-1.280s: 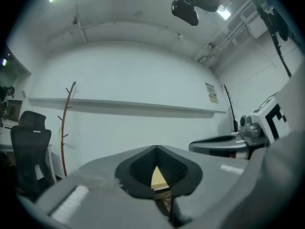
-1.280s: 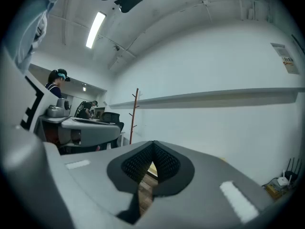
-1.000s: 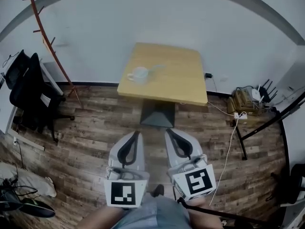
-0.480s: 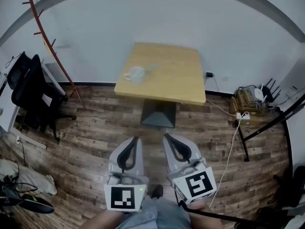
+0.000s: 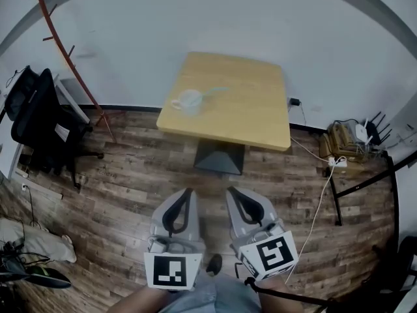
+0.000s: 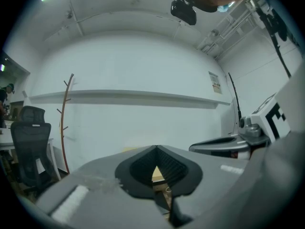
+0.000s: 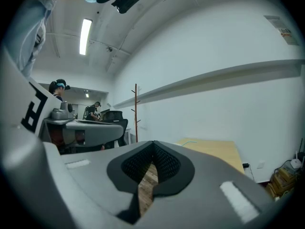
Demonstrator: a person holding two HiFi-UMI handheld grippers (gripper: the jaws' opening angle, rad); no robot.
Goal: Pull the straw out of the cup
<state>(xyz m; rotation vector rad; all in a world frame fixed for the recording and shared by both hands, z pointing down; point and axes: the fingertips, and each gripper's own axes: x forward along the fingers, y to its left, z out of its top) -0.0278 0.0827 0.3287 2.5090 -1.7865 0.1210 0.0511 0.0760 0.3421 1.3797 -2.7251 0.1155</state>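
Note:
A pale clear cup (image 5: 189, 100) stands near the left front corner of the small wooden table (image 5: 254, 109), far ahead of me. A light straw (image 5: 215, 90) leans out of it to the right. My left gripper (image 5: 187, 192) and right gripper (image 5: 230, 190) hang side by side over the wood floor, well short of the table. Both are shut and hold nothing. In the left gripper view the jaws (image 6: 156, 147) meet at the tip. The right gripper view shows the same (image 7: 153, 142), with the table (image 7: 214, 149) beyond.
A black office chair (image 5: 39, 116) with a jacket and a reddish coat stand (image 5: 68, 60) are at the left. Cables, a power strip and a router (image 5: 345, 135) lie at the right by a black frame (image 5: 365, 175). People (image 7: 59, 87) stand far off.
Both grippers have dropped a little lower in the head view, still side by side and shut. The table and cup have shifted slightly in the frame.

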